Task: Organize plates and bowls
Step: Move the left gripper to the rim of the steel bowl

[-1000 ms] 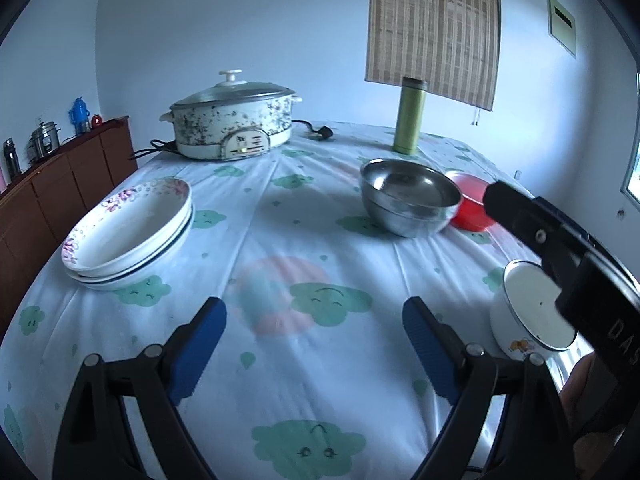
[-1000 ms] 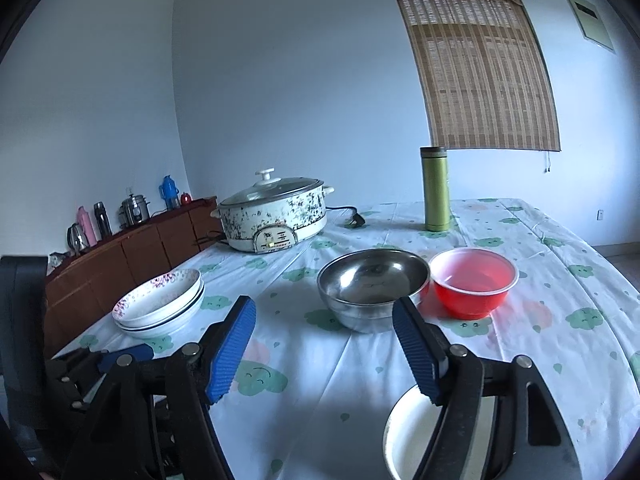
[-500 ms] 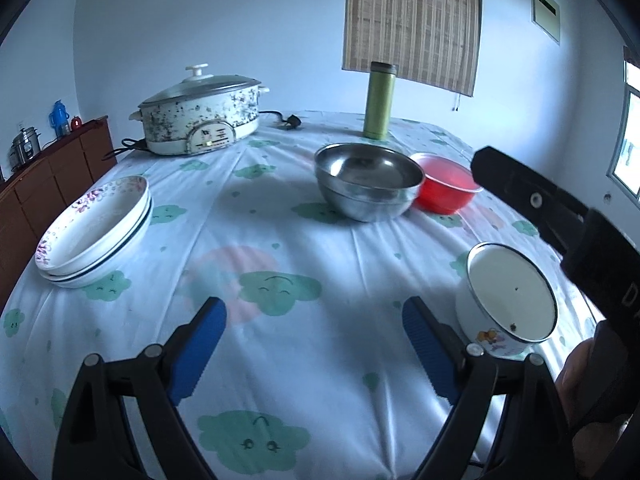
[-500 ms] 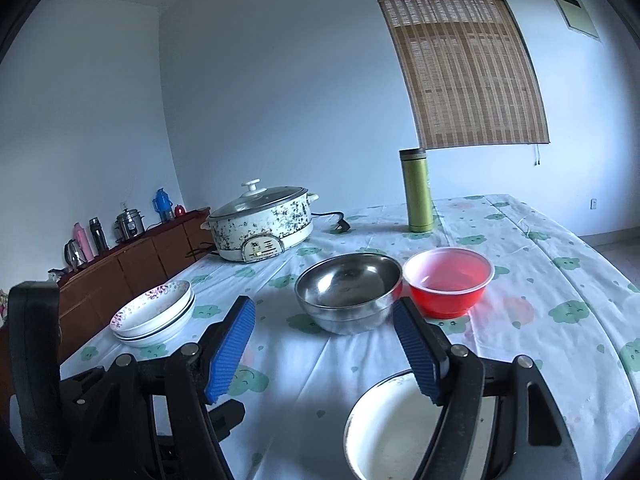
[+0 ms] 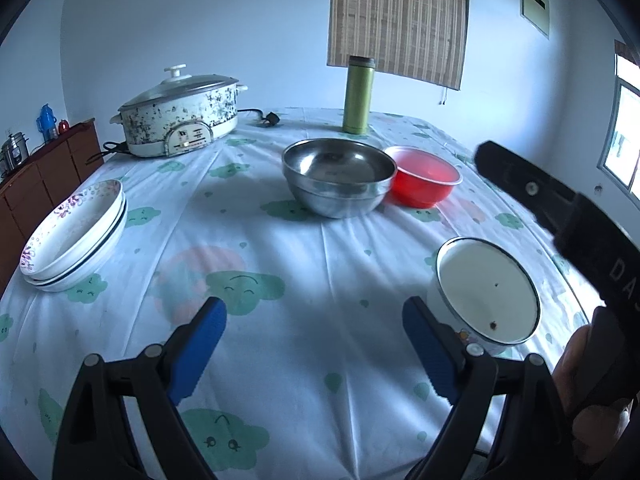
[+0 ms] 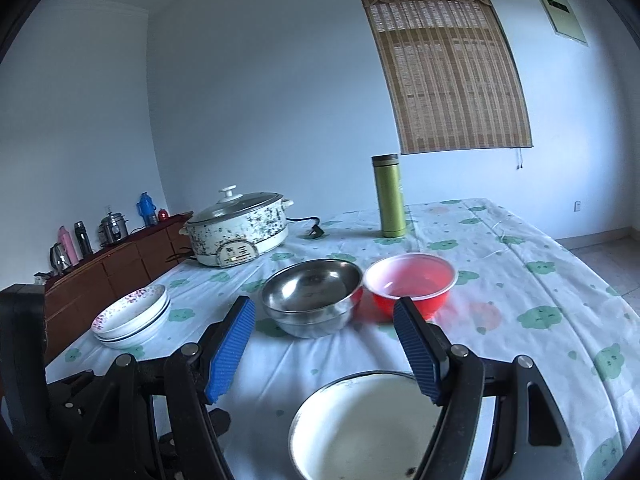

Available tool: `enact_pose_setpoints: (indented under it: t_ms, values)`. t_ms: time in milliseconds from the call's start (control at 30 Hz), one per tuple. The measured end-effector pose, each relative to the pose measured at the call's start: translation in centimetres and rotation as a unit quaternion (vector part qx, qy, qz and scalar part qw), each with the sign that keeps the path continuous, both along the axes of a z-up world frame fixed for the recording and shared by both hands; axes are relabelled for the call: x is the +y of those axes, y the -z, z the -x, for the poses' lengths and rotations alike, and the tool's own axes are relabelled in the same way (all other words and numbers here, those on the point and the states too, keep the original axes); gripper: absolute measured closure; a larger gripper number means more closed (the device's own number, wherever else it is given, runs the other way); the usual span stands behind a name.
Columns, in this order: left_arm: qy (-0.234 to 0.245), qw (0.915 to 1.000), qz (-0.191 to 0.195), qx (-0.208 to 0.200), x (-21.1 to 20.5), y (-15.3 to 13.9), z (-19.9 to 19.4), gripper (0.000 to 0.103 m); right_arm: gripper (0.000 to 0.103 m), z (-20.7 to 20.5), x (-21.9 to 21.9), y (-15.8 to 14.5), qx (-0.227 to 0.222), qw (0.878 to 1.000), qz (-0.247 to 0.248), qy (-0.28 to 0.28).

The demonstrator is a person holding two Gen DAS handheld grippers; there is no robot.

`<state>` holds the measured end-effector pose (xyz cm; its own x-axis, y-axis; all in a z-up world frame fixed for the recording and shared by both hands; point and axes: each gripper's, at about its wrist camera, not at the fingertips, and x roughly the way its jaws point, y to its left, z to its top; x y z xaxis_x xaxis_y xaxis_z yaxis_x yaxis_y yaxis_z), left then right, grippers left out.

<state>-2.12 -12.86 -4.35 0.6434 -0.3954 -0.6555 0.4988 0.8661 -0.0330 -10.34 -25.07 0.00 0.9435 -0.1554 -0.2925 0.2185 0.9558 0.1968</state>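
From the left wrist, the left tongs [image 5: 312,350] gape empty above the table [image 5: 320,360]; the white bowl [image 5: 486,290] sits right of them, the steel bowl [image 5: 338,176] beyond, touching the red bowl [image 5: 424,180], plates [image 5: 74,236] far left; from the right wrist, the right tongs [image 6: 324,350] stand released over the white bowl [image 6: 360,428].

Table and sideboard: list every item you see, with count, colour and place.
plates: stack of at least two, white with floral rim, table's left edge
steel bowl: one, silver, table centre
red bowl: one, against the steel bowl's right side
enamel bowl: one, white, near right
electric pot: one, speckled white, lidded, far left
flask: one, green, far centre
tablecloth: one, white with green clouds
bottles and kettles: several, on the brown sideboard
left claw: open, empty
right claw: open, above the enamel bowl
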Motion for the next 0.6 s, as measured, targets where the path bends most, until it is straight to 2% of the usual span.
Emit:
enact_pose_setpoints:
  t_ms: [400, 600]
  values:
    - [-0.019, 0.9998, 0.007, 0.007, 1.2, -0.3, -2.0, 0.012, 0.030, 1.2, -4.1, 0.0, 0.002, 0.999, -0.016, 0.047]
    - [-0.021, 0.9998, -0.004, 0.004, 1.2, -1.3, -3.5, 0.012, 0.030, 1.4, -6.0, -0.1, 0.006, 0.998, -0.021, 0.061]
